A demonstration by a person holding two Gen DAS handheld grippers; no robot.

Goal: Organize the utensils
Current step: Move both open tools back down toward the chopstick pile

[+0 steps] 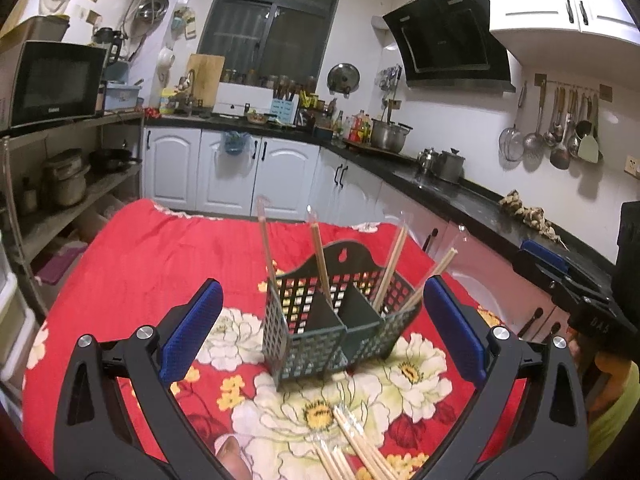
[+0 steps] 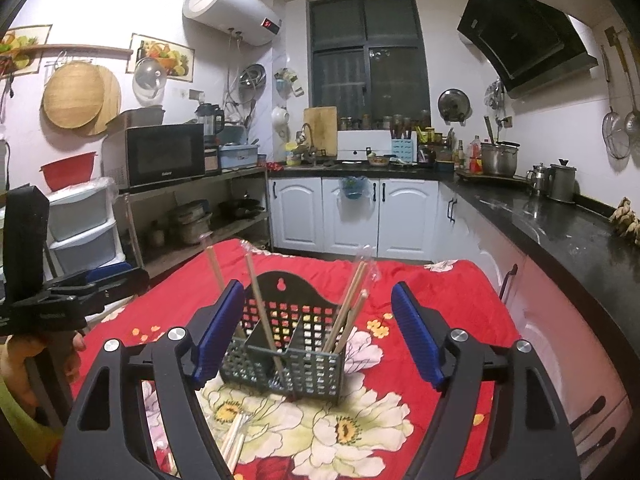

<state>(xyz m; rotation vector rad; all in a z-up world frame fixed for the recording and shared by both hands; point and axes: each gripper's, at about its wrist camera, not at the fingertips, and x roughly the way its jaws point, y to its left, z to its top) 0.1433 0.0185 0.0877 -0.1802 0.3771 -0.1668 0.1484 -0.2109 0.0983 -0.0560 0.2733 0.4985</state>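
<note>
Left gripper (image 1: 322, 330) spread wide and empty, right gripper (image 2: 318, 336) parted too with nothing pinched, both aimed at the dark green slotted basket (image 1: 324, 344) standing upright around the middle of the red flowered tablecloth (image 1: 144, 256). In the basket's compartments, four wrapped pairs of chopsticks (image 1: 320, 258) leaning out at angles, two toward its left side and two toward its right. Near the tablecloth's near edge, more loose chopsticks (image 1: 356, 446) lying flat on a white flower, well apart from the basket.

Both hand-held grippers: left hand-held gripper (image 1: 322, 322), right hand-held gripper (image 2: 318, 332), jaws wide, empty
</note>
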